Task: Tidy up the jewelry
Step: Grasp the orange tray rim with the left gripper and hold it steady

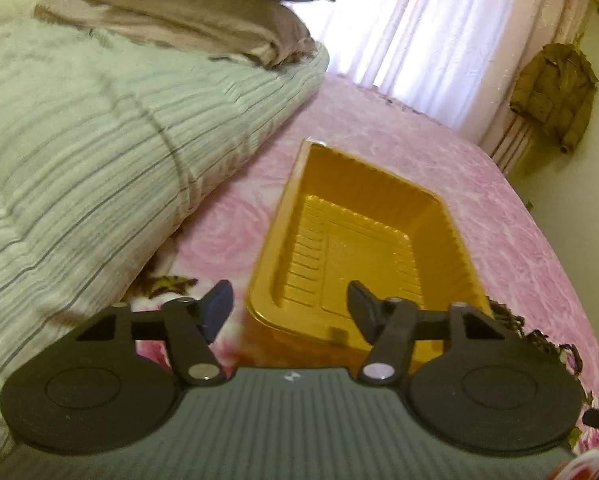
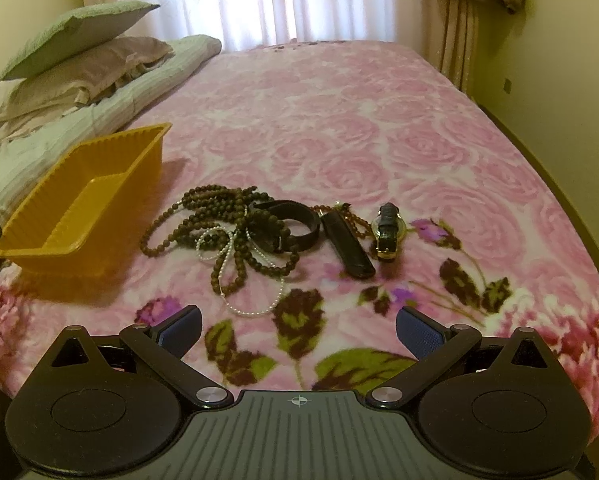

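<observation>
- While our left gripper (image 1: 289,312) hangs over the near end of the golden-yellow ribbed plastic tray (image 1: 363,184), the left wrist view shows its jaws partly spread with nothing between them; one finger is over the blanket beside the tray and the other over the tray's near corner.
- In that same view the tray lies empty on the pink rose-patterned fleece blanket (image 1: 499,208), its long axis running away from us toward the white curtains (image 1: 411,40), with the pale green striped quilt (image 1: 99,152) just to its left.
- From the right wrist view, our right gripper (image 2: 298,334) hovers low over the blanket with its jaws spread wide and empty.
- Straight ahead of it lies the jewelry heap: long strands of dark brown wooden beads (image 2: 235,228) tangled with a thin white pearl string (image 2: 255,300), a black leather strap loop (image 2: 291,220), a flat black oblong case (image 2: 347,248) lying lengthwise away from us, and a gold-rimmed watch on a black band (image 2: 387,232).
- The tray sits to the left of the heap, near but apart from the beads.
- We judge the right gripper the nearer hand for the first pick, the pearl string's loop being closest to its fingers, and the left better placed to steady the tray.
</observation>
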A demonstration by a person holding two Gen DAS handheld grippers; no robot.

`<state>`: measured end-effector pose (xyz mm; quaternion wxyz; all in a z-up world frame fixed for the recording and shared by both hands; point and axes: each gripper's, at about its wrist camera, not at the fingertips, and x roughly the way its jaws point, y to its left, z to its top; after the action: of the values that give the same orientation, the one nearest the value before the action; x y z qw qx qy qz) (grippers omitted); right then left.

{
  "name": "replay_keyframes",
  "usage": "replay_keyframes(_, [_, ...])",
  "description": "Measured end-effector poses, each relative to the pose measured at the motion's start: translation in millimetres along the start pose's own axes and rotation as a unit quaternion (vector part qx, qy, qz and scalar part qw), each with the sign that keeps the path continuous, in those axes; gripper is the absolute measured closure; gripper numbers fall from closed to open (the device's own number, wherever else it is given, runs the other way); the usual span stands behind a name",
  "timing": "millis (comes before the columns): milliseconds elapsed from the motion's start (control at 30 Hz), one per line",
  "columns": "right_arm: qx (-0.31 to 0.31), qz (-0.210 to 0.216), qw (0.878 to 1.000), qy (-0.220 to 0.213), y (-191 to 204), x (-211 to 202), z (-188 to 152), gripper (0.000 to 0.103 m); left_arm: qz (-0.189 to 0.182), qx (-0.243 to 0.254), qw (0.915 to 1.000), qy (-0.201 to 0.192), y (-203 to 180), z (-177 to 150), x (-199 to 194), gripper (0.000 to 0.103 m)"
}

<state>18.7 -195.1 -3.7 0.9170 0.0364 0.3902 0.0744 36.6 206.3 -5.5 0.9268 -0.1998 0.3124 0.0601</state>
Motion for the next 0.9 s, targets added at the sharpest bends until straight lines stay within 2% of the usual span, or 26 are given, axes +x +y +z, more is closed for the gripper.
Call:
replay_keyframes(133, [-0.004, -0.004, 1.000, 0.005, 4, 7, 0, 0.000, -0.012, -0.013, 0.9998, 0.010, 12, 1, 17, 0.067])
replay_keyframes(467, [-0.012, -0.005, 1.000, 0.022, 13, 22, 1, 0.000, -0.020, -0.017, 0.9992, 0.031, 18, 0, 48, 0.085])
replay_keyframes(533, [-0.012, -0.005, 1.000, 0.022, 14, 23, 2, 0.000, -0.020, -0.016, 0.9990, 0.036, 17, 0, 51, 0.093])
replay_keyframes(733, [-0.010, -0.007, 1.000, 0.019, 12, 24, 3, 0.000, -0.003, 0.020, 0.9991, 0.036, 1, 3, 45, 0.098])
replay_keyframes(900, [-0.006, -0.006, 1.000, 0.019, 7, 24, 1, 0.000, 0.018, 0.091, 0.9953, 0.028, -24, 9, 34, 0.099])
